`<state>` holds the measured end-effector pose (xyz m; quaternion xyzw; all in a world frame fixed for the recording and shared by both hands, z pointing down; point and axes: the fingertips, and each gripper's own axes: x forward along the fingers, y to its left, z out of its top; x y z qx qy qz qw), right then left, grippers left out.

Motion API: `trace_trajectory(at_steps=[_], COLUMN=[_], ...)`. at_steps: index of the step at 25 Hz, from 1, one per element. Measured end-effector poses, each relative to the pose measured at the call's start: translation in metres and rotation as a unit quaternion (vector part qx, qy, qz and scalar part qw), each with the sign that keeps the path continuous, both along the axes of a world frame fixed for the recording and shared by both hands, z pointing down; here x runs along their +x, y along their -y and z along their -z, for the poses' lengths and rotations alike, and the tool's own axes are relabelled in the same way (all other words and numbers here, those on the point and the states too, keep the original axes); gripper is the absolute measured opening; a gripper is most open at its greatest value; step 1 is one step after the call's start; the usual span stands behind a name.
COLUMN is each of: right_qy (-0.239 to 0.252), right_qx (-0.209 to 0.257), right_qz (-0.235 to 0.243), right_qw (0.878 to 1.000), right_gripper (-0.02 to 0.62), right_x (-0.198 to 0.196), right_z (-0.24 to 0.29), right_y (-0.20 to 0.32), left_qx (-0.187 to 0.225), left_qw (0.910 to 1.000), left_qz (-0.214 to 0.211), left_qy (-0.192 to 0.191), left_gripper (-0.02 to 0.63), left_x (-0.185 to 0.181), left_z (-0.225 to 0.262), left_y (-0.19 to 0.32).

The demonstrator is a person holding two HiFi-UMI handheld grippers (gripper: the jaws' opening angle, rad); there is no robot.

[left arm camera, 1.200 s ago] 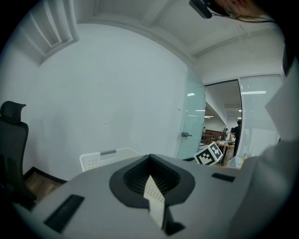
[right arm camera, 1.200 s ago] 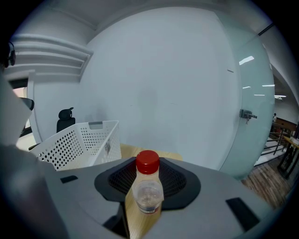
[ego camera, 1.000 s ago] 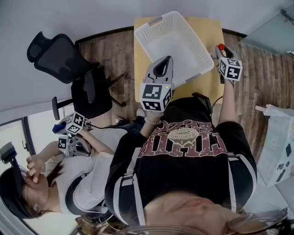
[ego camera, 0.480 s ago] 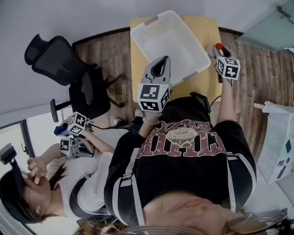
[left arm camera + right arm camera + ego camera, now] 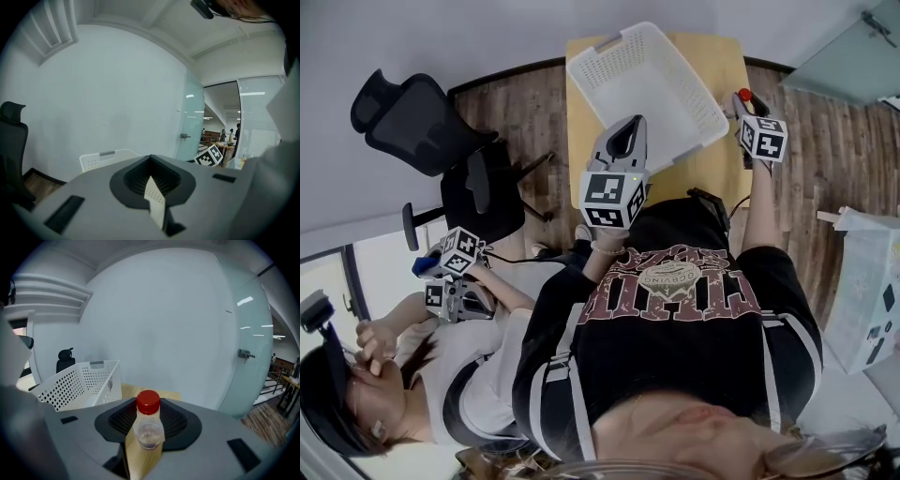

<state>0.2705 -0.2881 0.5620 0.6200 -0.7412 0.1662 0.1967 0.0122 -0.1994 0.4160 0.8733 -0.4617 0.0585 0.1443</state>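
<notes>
Right gripper view has the right gripper pinching a small clear bottle between its two fingers, the bottle upright with its red cap standing above the jaws. Below the bottle the gap shows the wooden table. To the left stands a white perforated basket, near the bottle but apart from it. In the left gripper view the left gripper has its fingers a narrow slit apart with nothing between them; only a strip of white basket shows through the slit. From the head view, the bottle sits at the table's right edge, just beside the basket, and the left gripper hangs over the basket's near corner. A black office chair stands on the wood floor well off to the left.
</notes>
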Motion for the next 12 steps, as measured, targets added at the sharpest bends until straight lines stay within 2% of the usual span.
trace_trajectory(at_steps=[12], right_qy=[0.002], right_qx=[0.006], right_qz=[-0.011], right_qw=[1.000], right_gripper=[0.161], right_x=[-0.001], right_z=[0.012], right_y=[-0.001], left_qx=[0.002], left_qw=[1.0000], left_qz=[0.000], left_qy=[-0.003], left_gripper=[0.046], left_x=[-0.008], left_z=[0.002], left_y=[-0.002])
